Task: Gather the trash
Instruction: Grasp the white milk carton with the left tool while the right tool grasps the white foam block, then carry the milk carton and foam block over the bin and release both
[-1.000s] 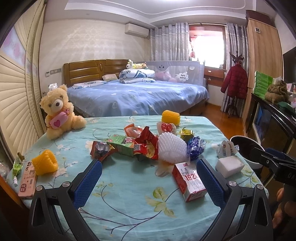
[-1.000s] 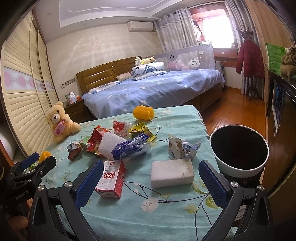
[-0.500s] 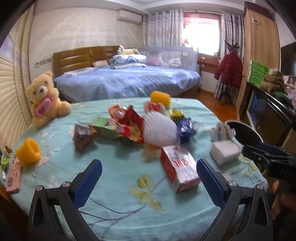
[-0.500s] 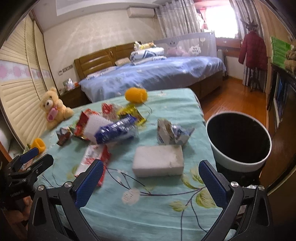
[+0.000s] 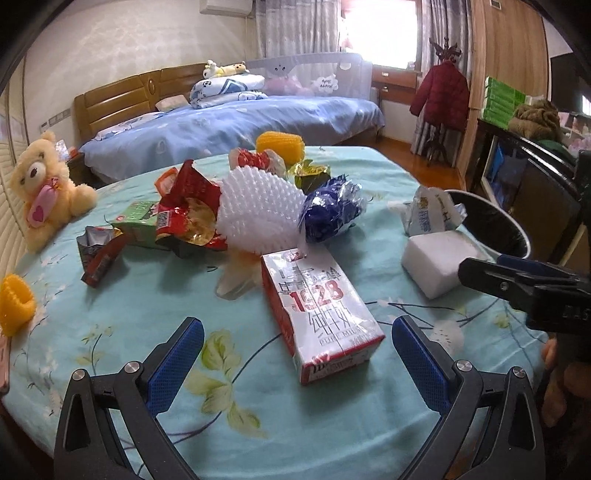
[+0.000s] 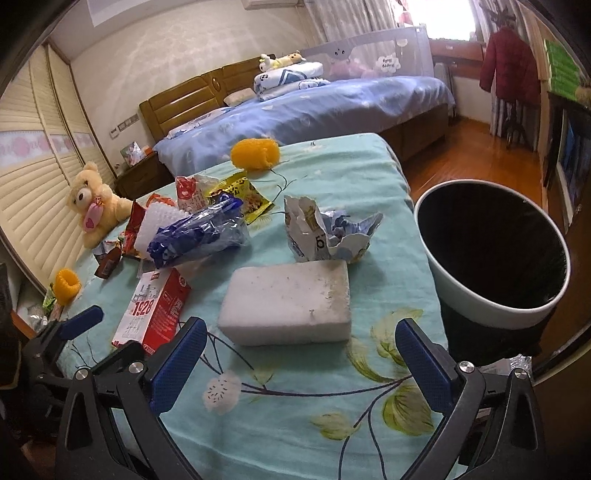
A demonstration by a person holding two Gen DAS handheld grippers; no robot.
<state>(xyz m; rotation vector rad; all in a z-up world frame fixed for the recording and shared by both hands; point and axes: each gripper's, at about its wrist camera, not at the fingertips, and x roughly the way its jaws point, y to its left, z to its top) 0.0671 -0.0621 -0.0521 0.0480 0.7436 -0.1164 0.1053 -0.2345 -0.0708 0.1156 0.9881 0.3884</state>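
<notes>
Trash [image 5: 258, 206] piled mid-frame; carton [image 5: 319, 312] low center. Left gripper [image 5: 297, 360], right gripper [image 6: 301, 360]: wide open, holding nothing.

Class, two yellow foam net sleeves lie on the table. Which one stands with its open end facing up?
The yellow sleeve at the table's left edge, below the teddy bear; its hollow faces up. The other yellow sleeve, at the far edge toward the bed, lies on its side.

Two yellow foam nets [image 5: 279, 146], one milk carton [image 5: 320, 308], perhaps six wrappers [image 5: 330, 215]

Ahead of the gripper, a blue-covered bed [image 5: 236, 122] with wooden headboard [image 5: 122, 96] — a bright curtained window [image 5: 373, 33] farther right, above wood floor [image 6: 476, 155].
</notes>
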